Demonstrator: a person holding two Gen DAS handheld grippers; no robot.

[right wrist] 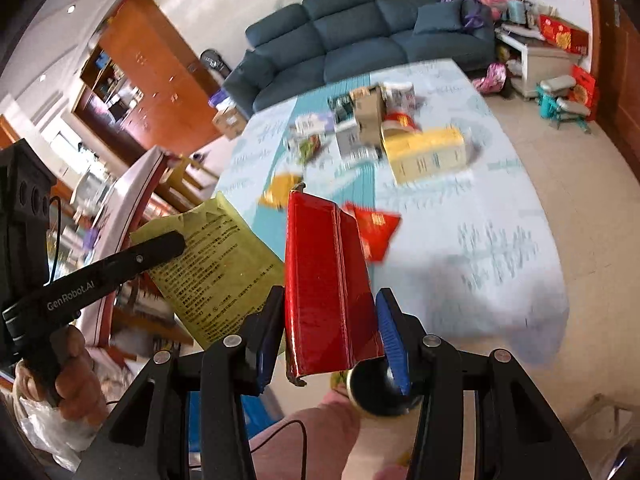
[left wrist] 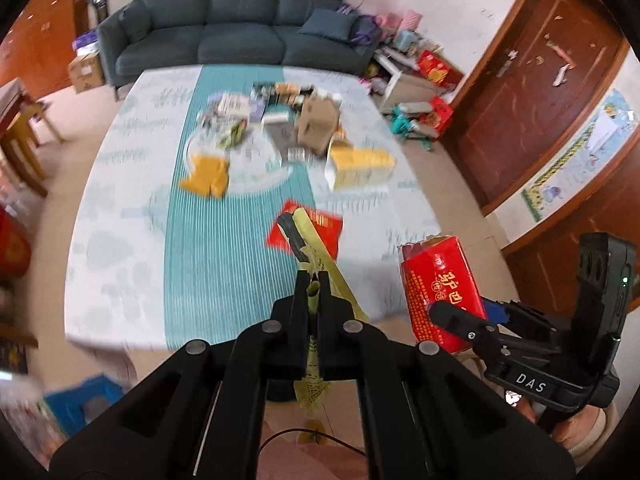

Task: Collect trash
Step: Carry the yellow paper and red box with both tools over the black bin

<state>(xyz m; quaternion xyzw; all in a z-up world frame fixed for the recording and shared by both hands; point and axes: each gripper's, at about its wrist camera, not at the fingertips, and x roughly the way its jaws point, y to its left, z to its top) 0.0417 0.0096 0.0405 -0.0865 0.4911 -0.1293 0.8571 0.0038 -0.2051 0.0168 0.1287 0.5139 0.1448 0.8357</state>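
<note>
Left gripper jaws clenched on yellow printed wrapper. Right gripper jaws grasping red carton between pads.

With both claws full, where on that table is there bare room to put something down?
The near end of the table is bare cloth, left of the red packet. The right side, past the yellow box, is also open. The far middle is crowded with boxes and wrappers near the sofa.
</note>
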